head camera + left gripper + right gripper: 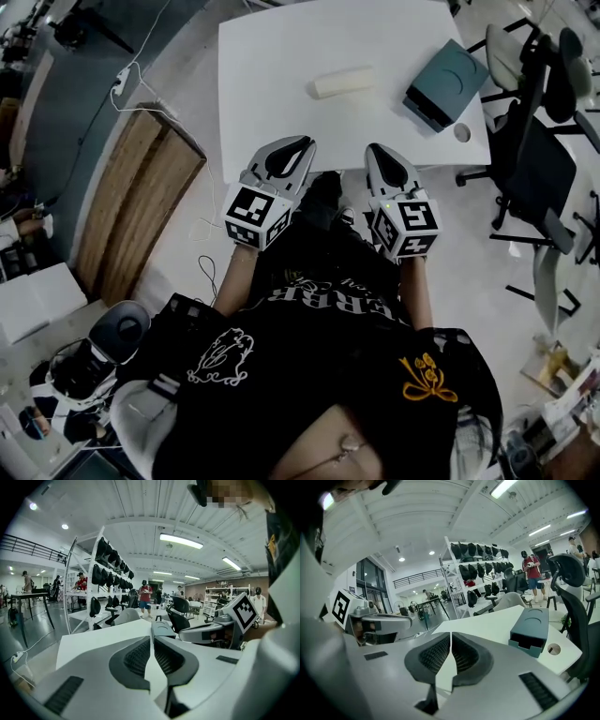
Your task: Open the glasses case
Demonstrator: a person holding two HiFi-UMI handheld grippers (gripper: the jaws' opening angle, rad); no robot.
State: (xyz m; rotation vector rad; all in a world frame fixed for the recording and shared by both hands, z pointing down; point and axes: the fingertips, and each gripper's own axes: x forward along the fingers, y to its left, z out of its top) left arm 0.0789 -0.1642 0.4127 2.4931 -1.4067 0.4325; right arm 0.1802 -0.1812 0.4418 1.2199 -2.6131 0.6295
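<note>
Approach is in hand: left gripper (298,141) and right gripper (375,148) are held empty, jaws together, at the table (281,75) edge. The cream case (343,82) lies untouched mid-table; it must be reached and steadied.

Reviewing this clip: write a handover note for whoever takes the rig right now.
Left gripper: shut, empty, at the near edge of the white table.
Right gripper: shut, empty, beside it.
Things: a teal box sits far right on the table and a cream rounded case lies to its left. I cannot tell which is the glasses case.
Done: nothing, neither is touched.
Left: reach in, hold the case and open it.
</note>
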